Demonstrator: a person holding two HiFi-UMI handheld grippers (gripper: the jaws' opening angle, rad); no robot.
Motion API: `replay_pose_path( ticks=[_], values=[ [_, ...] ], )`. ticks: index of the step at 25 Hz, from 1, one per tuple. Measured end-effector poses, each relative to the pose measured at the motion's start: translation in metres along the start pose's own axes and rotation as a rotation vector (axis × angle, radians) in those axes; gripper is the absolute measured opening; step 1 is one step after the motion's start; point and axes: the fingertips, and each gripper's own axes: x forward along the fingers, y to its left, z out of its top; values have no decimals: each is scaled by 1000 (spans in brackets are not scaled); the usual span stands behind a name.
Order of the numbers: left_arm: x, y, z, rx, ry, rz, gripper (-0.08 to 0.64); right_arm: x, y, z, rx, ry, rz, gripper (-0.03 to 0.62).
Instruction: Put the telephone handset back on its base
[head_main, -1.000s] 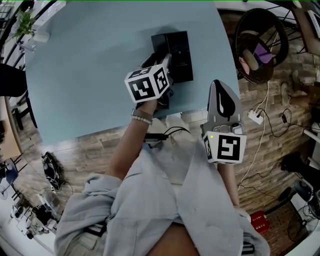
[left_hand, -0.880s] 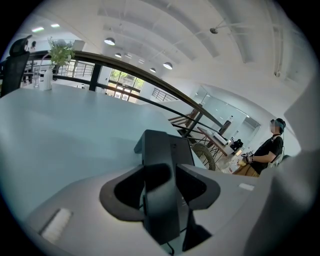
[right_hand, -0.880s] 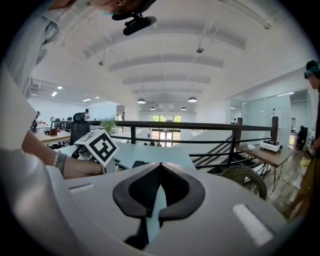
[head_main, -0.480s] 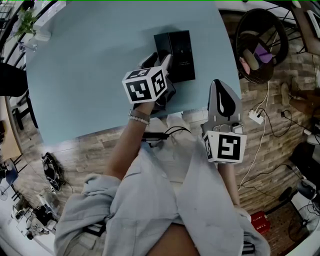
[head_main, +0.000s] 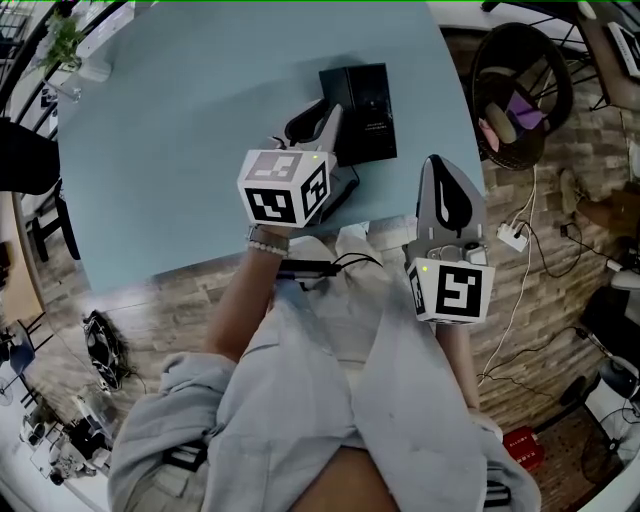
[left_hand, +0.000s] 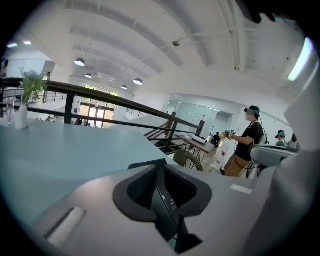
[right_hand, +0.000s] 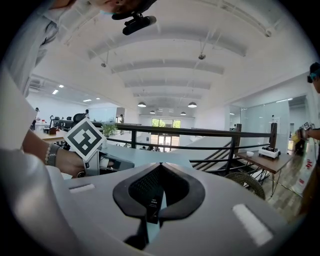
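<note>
smooth matt pale-blue table (head_main: 180, 120); glossy black plastic telephone base (head_main: 370, 110); rough stone-look floor (head_main: 170, 300); creased cloth shirt (head_main: 330, 400)

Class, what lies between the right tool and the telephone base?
Nothing: in the head view, only bare blue tabletop separates the right tool from the telephone base.

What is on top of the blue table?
A black telephone and, far left, a plant in a vase. The left gripper, its jaws just closed on nothing, covers the telephone's near left side.
</note>
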Motion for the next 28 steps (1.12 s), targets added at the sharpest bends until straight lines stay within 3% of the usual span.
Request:
replay_pose_path(
  ticks=[5, 17, 28],
  values=[
    [-22, -9, 21, 47, -64, -66, 6, -6, 7, 11, -10, -24, -14, 6],
    [-87, -25, 58, 188, -160, -171, 3, -24, 32, 42, -22, -86, -24, 6],
    [-133, -34, 71, 248, -219, -240, 3, -37, 47, 63, -28, -133, -26, 6]
  ],
)
